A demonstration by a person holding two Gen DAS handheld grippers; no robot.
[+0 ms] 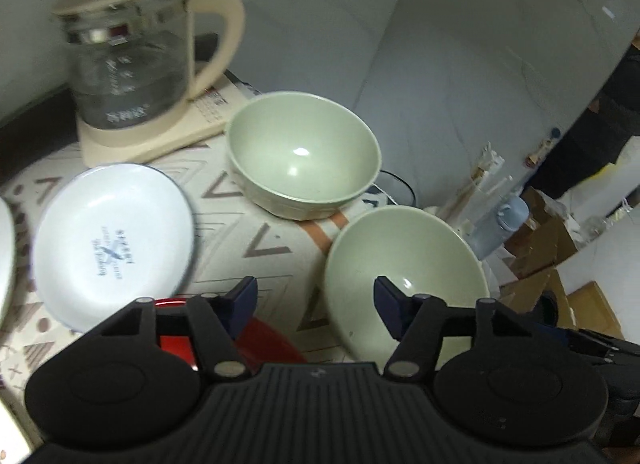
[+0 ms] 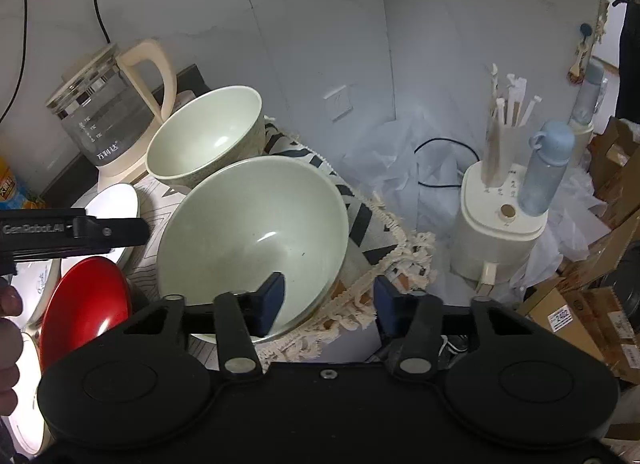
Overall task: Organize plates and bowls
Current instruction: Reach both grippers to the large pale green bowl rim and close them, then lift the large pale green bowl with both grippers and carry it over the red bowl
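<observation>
Two pale green bowls stand on the patterned cloth: a near one (image 1: 404, 264) (image 2: 248, 224) by the table's right edge and a far one (image 1: 304, 152) (image 2: 204, 136) beside the kettle. My left gripper (image 1: 316, 300) is open and straddles the near bowl's left rim, its right finger over the inside. My right gripper (image 2: 330, 298) is open across the same bowl's right rim, with its left finger inside. No pad presses on the rim. A white plate (image 1: 108, 240) (image 2: 116, 200) and a red plate (image 1: 272, 340) (image 2: 84, 304) lie to the left.
A glass kettle (image 1: 120, 64) (image 2: 104, 120) stands on its base at the back left. The cloth's fringed edge (image 2: 400, 256) drops off to the right. Below it are a white appliance (image 2: 496, 232) holding chopsticks, a blue bottle (image 2: 548, 168) and cardboard boxes (image 2: 580, 304). More white plates (image 2: 24, 404) sit far left.
</observation>
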